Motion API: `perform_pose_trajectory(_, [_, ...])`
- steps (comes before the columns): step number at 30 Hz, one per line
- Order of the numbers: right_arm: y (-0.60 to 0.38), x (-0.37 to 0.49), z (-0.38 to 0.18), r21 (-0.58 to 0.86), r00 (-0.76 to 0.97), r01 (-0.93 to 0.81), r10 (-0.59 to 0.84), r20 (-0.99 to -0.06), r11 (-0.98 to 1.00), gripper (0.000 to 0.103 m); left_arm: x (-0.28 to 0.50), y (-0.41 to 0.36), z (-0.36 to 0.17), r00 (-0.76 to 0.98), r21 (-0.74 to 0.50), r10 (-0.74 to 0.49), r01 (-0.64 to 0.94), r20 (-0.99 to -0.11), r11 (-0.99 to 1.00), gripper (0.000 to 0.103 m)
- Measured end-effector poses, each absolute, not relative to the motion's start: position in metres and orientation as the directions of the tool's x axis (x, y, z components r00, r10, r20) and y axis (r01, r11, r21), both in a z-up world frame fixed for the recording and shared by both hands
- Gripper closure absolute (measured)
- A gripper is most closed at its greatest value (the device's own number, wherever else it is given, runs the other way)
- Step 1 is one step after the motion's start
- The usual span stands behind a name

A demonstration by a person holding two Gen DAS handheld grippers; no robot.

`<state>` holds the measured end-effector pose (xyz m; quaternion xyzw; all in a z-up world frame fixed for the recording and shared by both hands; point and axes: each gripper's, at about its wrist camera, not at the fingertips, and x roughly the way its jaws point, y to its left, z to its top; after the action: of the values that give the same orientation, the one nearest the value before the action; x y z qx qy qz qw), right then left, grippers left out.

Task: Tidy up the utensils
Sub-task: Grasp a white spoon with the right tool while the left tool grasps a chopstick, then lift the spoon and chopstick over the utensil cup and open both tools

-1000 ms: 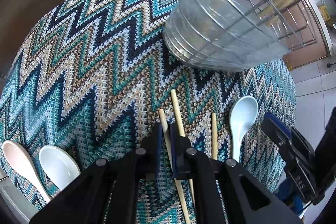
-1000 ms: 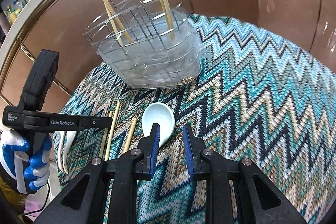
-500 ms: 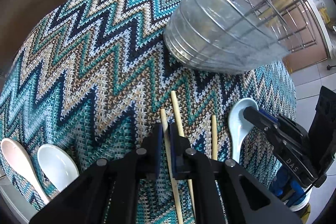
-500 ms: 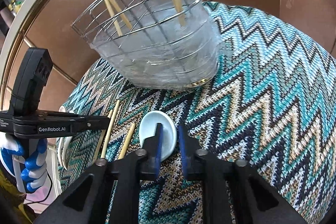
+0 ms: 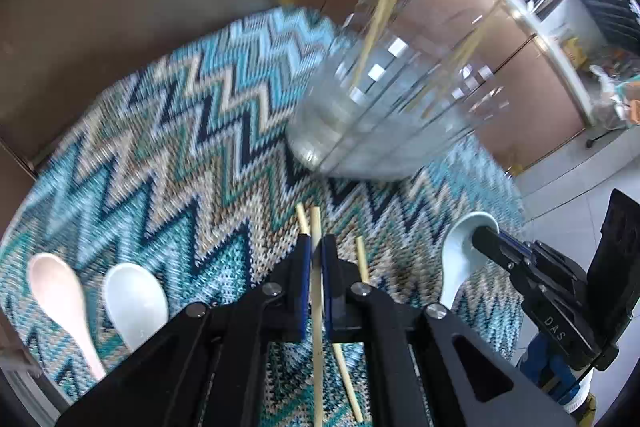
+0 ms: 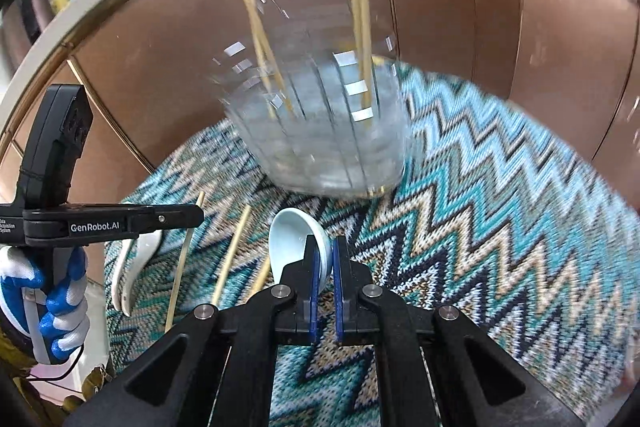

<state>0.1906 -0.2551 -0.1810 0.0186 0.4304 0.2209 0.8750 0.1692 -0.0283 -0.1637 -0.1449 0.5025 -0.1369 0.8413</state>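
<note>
Both claws are clenched on cutlery bound for the wire utensil holder (image 5: 384, 115): a wooden chopstick (image 5: 317, 307) is pinched lengthwise in the left gripper (image 5: 316, 259), and a pale blue soup spoon (image 6: 294, 241) is gripped by the right gripper (image 6: 325, 259) above the zigzag tablecloth (image 6: 500, 227). Chopsticks already standing in the holder are shown from both wrists. Only the left view reveals a pink spoon (image 5: 60, 299) and a white spoon (image 5: 134, 303) waiting at the cloth's edge.
</note>
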Motion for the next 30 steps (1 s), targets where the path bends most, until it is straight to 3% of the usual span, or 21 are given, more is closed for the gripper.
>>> perform_pose_trajectory(9, [-0.255, 0.152, -0.091, 0.114, 0.741, -0.340, 0.340, -0.579, 0.934, 0.097, 0.137, -0.014, -0.056, 0.698, -0.379, -0.387, 0.177, -0.603, 0.908, 0.098])
perform_pose_trajectory(16, [-0.247, 0.159, -0.032, 0.035, 0.892, -0.264, 0.258, -0.371, 0.964, 0.097, 0.153, -0.027, 0.020, 0.886, -0.347, -0.316, 0.195, -0.339, 0.917, 0.098])
perform_pose_trajectory(23, [-0.245, 0.201, -0.029, -0.044, 0.971, -0.119, 0.107, -0.215, 0.992, 0.097, 0.185, -0.054, 0.025, 0.977, -0.251, -0.158, 0.118, -0.146, 0.961, 0.098])
perform_pose_trajectory(30, [-0.239, 0.235, -0.070, -0.092, 0.978, -0.064, 0.044, -0.206, 0.994, 0.097, 0.220, -0.078, -0.012, 0.984, -0.209, -0.104, 0.072, -0.144, 0.975, 0.098])
